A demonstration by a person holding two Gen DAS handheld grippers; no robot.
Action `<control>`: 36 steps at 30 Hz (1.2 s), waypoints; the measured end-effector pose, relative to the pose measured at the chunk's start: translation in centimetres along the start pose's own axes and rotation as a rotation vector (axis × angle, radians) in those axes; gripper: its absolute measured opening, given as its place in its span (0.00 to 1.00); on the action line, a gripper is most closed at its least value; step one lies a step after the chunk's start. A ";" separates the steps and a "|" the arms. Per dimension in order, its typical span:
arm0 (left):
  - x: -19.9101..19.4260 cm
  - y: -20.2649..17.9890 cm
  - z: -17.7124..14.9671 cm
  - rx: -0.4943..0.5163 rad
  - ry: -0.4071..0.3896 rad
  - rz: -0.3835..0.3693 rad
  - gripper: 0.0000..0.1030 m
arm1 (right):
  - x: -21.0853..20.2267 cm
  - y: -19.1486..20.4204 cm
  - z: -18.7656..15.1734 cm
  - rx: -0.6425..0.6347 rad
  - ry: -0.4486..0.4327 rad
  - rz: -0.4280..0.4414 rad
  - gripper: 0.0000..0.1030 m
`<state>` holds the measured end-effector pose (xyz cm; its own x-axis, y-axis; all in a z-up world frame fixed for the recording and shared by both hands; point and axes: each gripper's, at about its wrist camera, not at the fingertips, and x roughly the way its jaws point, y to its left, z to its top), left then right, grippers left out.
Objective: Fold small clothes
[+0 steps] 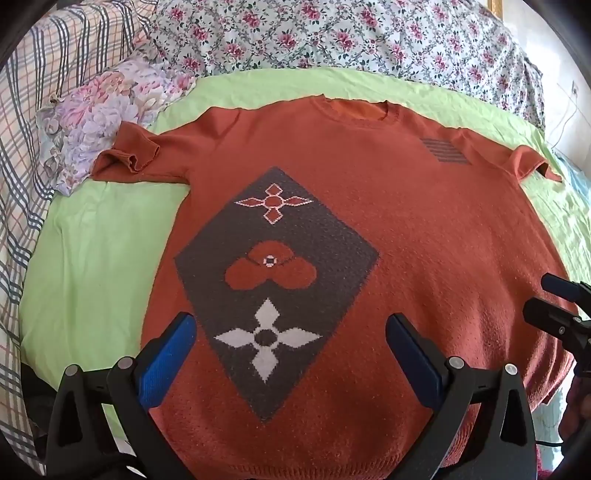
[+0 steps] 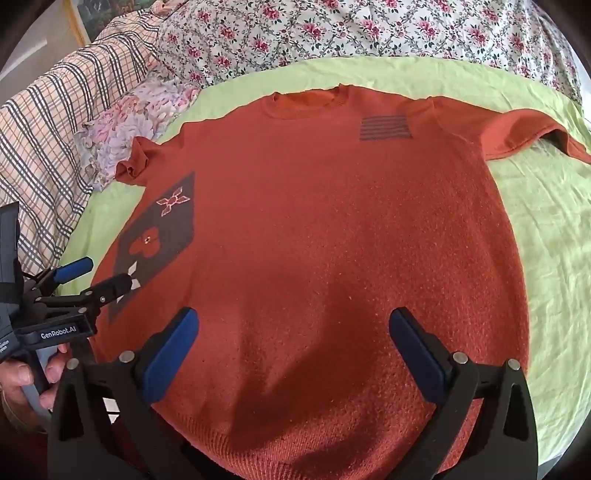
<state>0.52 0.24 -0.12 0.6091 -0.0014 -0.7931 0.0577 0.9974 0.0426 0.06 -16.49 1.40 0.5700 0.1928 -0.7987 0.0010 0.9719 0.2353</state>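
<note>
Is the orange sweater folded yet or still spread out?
Spread out. The orange sweater lies flat on the green sheet, both sleeves out, and both grippers hover open.

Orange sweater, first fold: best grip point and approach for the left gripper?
Probably the left sleeve cuff. The orange sweater lies flat, front up, on the green sheet; that cuff is bunched and raised, giving an edge to pinch. Bring the open left gripper in from the sheet side, low.

A green sheet [image 1: 92, 236] covers the bed; beyond it lie a floral quilt [image 1: 332, 33], a plaid blanket [image 1: 33, 110] and a flowered pillow [image 1: 96, 122].
</note>
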 end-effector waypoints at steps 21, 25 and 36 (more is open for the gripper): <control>-0.3 0.0 -0.2 -0.003 0.021 -0.001 0.99 | -0.5 -0.4 -0.1 0.021 -0.014 0.000 1.00; -0.3 0.0 -0.1 -0.006 0.012 -0.006 0.99 | -0.5 -0.5 0.0 0.037 -0.026 0.020 1.00; 0.0 0.0 0.3 -0.022 0.050 -0.035 0.99 | -0.5 -0.7 -0.1 0.026 -0.035 -0.002 1.00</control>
<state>0.76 0.22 0.13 0.5666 -0.0335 -0.8233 0.0608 0.9981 0.0012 -0.29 -17.24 1.62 0.5982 0.1853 -0.7796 0.0231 0.9685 0.2479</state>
